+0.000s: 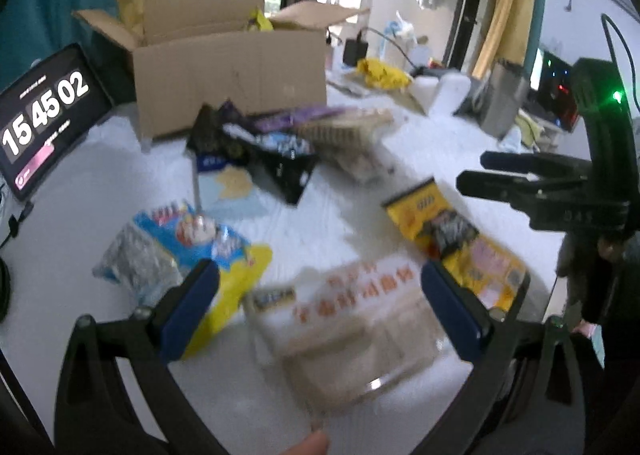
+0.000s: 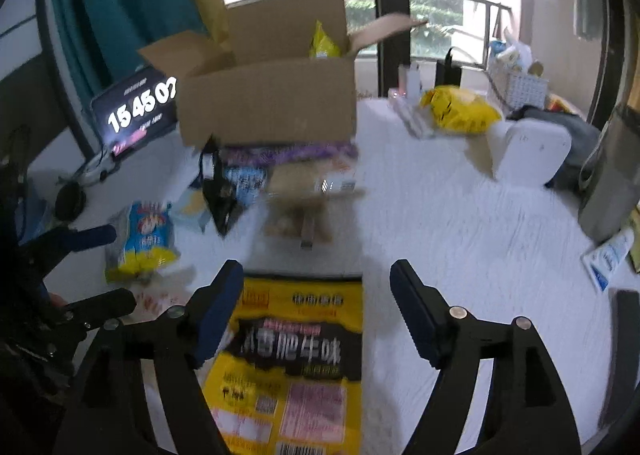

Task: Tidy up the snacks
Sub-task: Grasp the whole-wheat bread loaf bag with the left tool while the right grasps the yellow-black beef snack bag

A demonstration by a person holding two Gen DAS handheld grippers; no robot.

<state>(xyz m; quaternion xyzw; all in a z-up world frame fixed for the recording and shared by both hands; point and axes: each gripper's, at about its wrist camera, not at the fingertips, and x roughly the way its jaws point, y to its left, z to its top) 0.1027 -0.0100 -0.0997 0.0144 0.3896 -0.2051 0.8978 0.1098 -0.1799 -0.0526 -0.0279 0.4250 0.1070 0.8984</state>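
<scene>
In the left wrist view, a tablet showing 15 45 02 leans at the far left edge of the white table, and the open cardboard box stands just right of it in the upper middle, flaps up, with a yellow bag peeking over its rim. A loose heap of dark and purple snack packets lies against the box's front wall. Below, toward the lower left, a blue-and-yellow packet lies flat; the left gripper hangs spread wide and released over a clear packet with red print, its pads not touching it. A bare strip of table runs between that packet and the heap. At the right edge the right gripper reaches in above a yellow-and-black packet. In the right wrist view, the left gripper enters from the left edge, the box sits at upper centre, and the right gripper stands open with empty jaws, straddling the top edge of the yellow-and-black packet at the bottom centre. To the right of it the table is open as far as a white device and a grey container at the right edge.
</scene>
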